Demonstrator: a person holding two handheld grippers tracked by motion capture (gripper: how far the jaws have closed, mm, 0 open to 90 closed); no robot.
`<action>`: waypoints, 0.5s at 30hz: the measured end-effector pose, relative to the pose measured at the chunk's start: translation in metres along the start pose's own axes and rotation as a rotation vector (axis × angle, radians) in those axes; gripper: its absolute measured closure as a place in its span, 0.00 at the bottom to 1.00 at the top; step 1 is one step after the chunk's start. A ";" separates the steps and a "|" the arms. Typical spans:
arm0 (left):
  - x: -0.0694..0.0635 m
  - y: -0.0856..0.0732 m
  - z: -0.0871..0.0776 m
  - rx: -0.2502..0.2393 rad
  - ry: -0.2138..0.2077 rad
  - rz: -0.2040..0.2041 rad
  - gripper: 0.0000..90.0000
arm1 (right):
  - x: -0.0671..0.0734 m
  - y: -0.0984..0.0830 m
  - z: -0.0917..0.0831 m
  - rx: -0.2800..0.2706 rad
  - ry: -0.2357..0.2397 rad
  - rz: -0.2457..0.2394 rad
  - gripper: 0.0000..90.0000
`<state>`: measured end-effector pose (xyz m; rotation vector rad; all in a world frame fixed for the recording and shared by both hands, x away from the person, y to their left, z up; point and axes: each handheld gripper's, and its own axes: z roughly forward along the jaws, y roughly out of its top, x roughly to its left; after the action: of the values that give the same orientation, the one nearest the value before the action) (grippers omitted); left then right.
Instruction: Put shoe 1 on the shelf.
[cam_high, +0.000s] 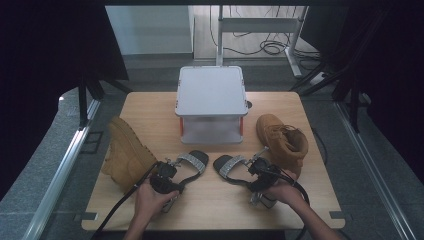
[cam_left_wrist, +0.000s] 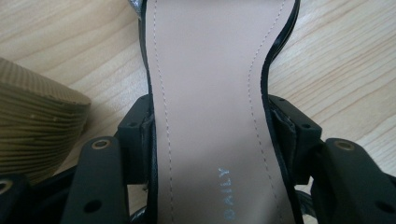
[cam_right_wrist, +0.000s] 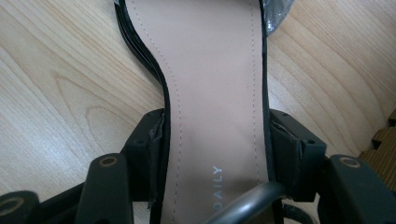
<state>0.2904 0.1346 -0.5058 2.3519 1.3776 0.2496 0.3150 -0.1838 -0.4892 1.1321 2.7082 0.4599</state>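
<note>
L gripper clamped across waist of L sandal | R gripper same on R sandal | both on worktop, toes fwd twd grey box | long axes run straight out from jaws | boots flank

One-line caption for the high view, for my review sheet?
Both grippers, left and right, clamp black sandals between two tan boots.

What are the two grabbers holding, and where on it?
Each holds a sandal. The left gripper clamps the left sandal across its insole, near the heel. The right gripper clamps the right sandal at the same place.
</note>
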 end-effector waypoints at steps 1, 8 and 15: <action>0.000 0.000 0.000 -0.007 0.003 -0.001 0.45 | 0.000 0.000 0.000 -0.005 -0.001 0.002 0.47; -0.001 -0.001 0.000 -0.029 0.020 0.003 0.45 | 0.001 -0.002 0.000 -0.023 -0.003 0.018 0.47; -0.002 0.000 -0.001 -0.045 -0.011 0.015 0.45 | 0.002 -0.002 -0.001 -0.046 -0.003 0.030 0.47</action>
<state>0.2889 0.1332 -0.5053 2.3241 1.3362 0.2689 0.3119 -0.1834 -0.4888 1.1621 2.6668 0.5219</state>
